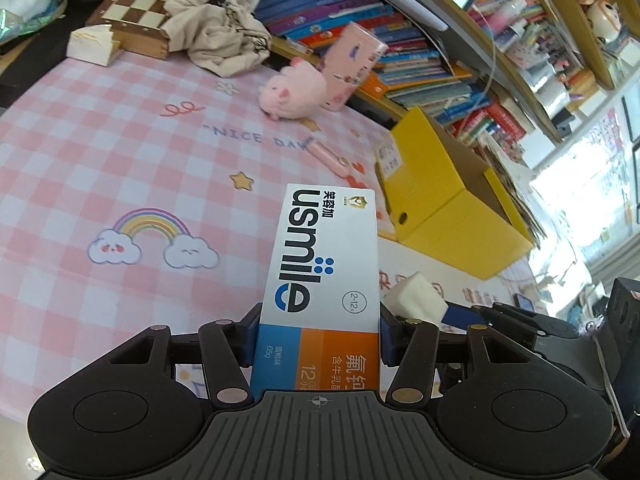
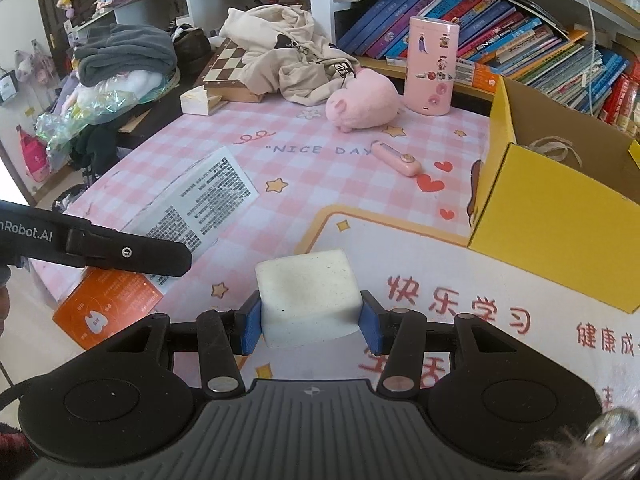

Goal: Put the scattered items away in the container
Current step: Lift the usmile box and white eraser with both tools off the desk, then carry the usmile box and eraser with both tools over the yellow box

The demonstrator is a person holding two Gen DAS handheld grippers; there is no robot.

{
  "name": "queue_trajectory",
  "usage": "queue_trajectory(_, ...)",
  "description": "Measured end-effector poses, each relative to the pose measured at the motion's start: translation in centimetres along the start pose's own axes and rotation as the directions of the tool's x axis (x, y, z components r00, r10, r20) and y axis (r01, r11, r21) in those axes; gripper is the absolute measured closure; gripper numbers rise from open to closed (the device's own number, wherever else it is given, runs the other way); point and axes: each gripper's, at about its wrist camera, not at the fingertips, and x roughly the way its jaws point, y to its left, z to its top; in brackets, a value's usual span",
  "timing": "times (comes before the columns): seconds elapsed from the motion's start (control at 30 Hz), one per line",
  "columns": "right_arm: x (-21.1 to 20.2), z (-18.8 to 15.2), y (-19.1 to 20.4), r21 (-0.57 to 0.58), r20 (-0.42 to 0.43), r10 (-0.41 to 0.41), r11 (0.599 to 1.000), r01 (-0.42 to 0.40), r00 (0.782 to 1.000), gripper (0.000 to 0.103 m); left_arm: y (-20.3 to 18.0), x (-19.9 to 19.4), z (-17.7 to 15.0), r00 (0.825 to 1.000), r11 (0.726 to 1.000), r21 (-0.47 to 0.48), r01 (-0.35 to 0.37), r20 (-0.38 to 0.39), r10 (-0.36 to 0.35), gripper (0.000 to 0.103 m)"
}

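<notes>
Pink checked tablecloth (image 1: pixel 120 152); white-orange toothpaste box (image 1: pixel 324 264), seemingly undented.

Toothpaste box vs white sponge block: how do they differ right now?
The toothpaste box is long, flat and printed with "usmile" lettering plus blue and orange panels; the white sponge block is short, chunky and plain. The box sits in the left gripper; the block sits in the right gripper. Shared: each is clamped between blue pads, and neither is in the yellow box yet.
</notes>
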Motion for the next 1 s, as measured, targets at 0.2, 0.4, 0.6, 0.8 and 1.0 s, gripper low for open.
queue_trajectory(0.2, -1.0, -0.8, -0.7, 0.026, 0.001, -0.031, 0.999, 0.031, 1.0, 0.057, -1.0, 0.1, -0.2, 0.999, 0.999, 0.015, 0.034, -0.007, -0.034, 0.051)
queue_trajectory(0.4, -2.1, -1.7, -1.9, 0.062, -0.003, -0.073, 0.995, 0.073, 0.997, 0.057, -2.0, 1.1, -0.3, 0.996, 0.997, 0.025, 0.077, -0.037, -0.076, 0.051)
queue_trajectory(0.6, -3.1, -2.8, -3.4, 0.109, -0.009, -0.112, 0.988, 0.112, 0.994, 0.057, -3.3, 2.3, -0.4, 0.993, 0.993, 0.051, 0.104, -0.069, -0.101, 0.05)
queue_trajectory(0.8, -4.2, -3.9, -4.8, 0.148, -0.009, -0.143, 0.979, 0.143, 0.99, 0.057, -4.9, 3.4, -0.6, 0.988, 0.989, 0.08, 0.125, -0.099, -0.117, 0.05)
queue_trajectory(1.0, -5.0, -5.0, -6.3, 0.192, -0.018, -0.168, 0.967, 0.168, 0.986, 0.057, -6.7, 4.5, -1.0, 0.983, 0.984, 0.108, 0.139, -0.136, -0.124, 0.05)
